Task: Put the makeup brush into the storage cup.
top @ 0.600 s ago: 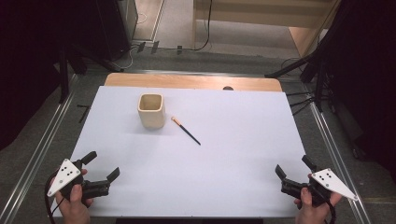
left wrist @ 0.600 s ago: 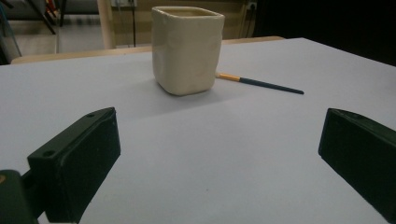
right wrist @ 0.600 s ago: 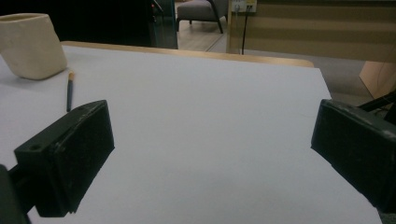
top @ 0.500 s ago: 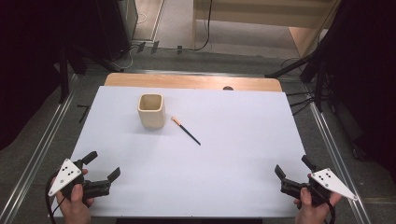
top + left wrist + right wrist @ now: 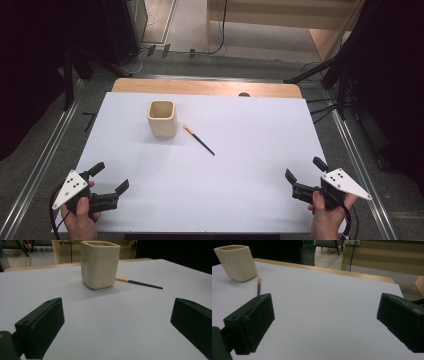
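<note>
Closest to the person, the left gripper [image 5: 109,177] sits at the near-left corner of the table [image 5: 250,190], jaws spread wide with nothing but bare white tabletop between them. Same deal with the right gripper [image 5: 305,172] over at the near-right corner: jaws gaping, holding nothing.

Further out, left of the table's middle, there's a thin dark brush [image 5: 199,140] lying flat, its orange end toward the far left. Just beside that end stands a cream square-ish cup [image 5: 162,118], upright. The tip comes very close to the cup, but I can't tell if they actually touch. From the high view the cup looks empty inside, just pale walls down to the bottom.

Both grippers are well apart from cup and brush.
</note>
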